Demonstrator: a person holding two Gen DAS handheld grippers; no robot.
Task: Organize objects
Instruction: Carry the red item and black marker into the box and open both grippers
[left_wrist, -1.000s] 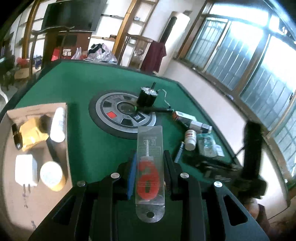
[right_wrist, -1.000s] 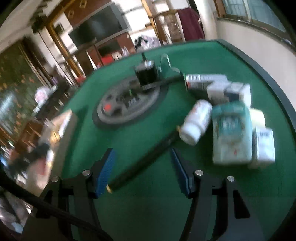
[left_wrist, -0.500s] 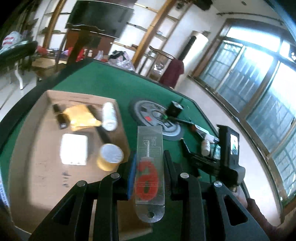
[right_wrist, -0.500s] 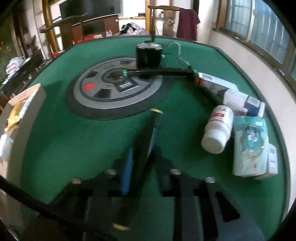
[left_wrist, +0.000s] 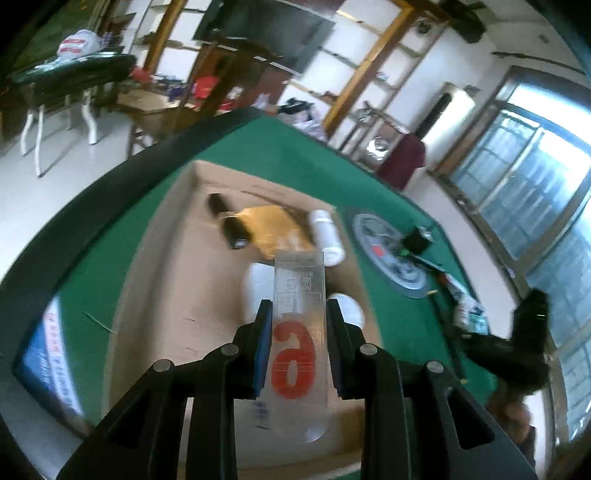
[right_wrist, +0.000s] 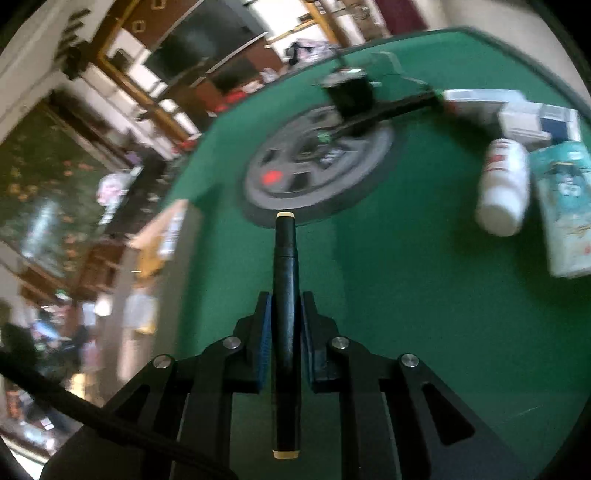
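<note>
Carrying two picked items toward the cardboard box

Gripping a clear plastic pack with a red number-six candle (left_wrist: 297, 354), the left gripper (left_wrist: 298, 325) has its blue pads pressed on the pack's two long edges. A second ago this gripper looked across the green table at the loose items; now it hangs over the open cardboard box (left_wrist: 173, 280), so the pack seems ready to be set down inside. Already in the box lie a white bottle (left_wrist: 327, 236), a yellow pouch (left_wrist: 271, 225), a small black item (left_wrist: 234, 232), a white block and a pale round object, both partly hidden behind the pack.

The right gripper (right_wrist: 286, 325) stood open around a black pen with pale end caps (right_wrist: 285, 295) a second ago. Its jaws have just closed, and the pen is now clamped between them, pointing forward above the green table (right_wrist: 424, 314). Beyond it are the grey round centre panel (right_wrist: 317, 166), a white pill bottle (right_wrist: 504, 188) and a teal packet (right_wrist: 565, 206), not yet sorted. The box edge shows blurred to the left.
</note>
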